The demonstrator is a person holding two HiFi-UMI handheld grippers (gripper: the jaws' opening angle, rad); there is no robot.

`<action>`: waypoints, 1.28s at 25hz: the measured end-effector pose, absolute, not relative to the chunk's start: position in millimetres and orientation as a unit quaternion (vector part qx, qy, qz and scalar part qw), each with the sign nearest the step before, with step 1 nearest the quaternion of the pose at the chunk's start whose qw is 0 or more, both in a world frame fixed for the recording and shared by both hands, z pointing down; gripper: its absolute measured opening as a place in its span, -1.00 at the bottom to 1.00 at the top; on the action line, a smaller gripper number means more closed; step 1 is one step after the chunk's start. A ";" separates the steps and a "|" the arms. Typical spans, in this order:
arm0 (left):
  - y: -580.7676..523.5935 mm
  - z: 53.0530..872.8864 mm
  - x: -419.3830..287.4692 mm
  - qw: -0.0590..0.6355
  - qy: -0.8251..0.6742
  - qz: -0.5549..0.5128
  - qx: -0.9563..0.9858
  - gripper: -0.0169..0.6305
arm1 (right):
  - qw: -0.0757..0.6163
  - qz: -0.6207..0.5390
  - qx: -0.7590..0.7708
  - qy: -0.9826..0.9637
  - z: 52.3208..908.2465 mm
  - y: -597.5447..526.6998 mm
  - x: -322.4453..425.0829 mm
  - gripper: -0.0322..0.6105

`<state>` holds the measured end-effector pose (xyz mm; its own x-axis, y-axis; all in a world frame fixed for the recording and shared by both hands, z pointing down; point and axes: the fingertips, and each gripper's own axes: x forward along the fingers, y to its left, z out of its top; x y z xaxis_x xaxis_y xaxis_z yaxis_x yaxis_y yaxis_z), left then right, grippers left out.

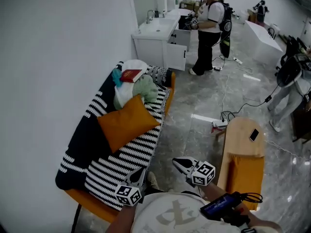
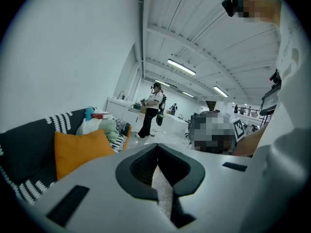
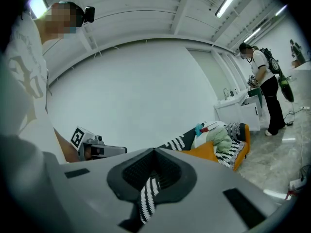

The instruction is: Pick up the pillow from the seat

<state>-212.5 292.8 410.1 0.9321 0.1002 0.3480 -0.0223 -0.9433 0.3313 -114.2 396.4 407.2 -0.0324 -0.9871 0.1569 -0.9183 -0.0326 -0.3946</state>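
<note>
Pillow (image 1: 127,122), orange, rests on the striped sofa (image 1: 127,160), propped against its back, well apart from my tools. I see my left tool (image 1: 138,174) and right tool (image 1: 178,164) both clenched, empty.

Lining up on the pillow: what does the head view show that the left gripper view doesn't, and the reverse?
Head view only: the wooden side table with a phone on it. Left gripper view only: the ceiling light strips. Both: the orange pillow on the striped seat, the red book on the pile behind it, a person standing at the white cabinet, and the shut, empty left claw.
</note>
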 end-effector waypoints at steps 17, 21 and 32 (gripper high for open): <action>261.6 425.1 -235.0 0.183 -0.011 0.195 0.964 -0.92 | 0.080 -0.231 -0.679 0.692 429.9 368.2 -121.6 -0.86; 241.3 435.0 -223.2 0.190 -0.009 0.193 0.962 -0.92 | 0.073 -0.238 -0.676 0.694 435.7 350.1 -116.0 -0.86; 167.6 443.6 -173.1 0.203 -0.029 0.173 0.963 -0.92 | 0.031 -0.236 -0.660 0.712 430.5 279.5 -66.7 -0.86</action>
<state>-173.1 167.6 443.6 0.9383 0.0143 0.3455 -0.1265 -0.9157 0.3815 -66.7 279.5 430.5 -0.1266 -0.9551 0.2680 -0.9261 0.0170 -0.3768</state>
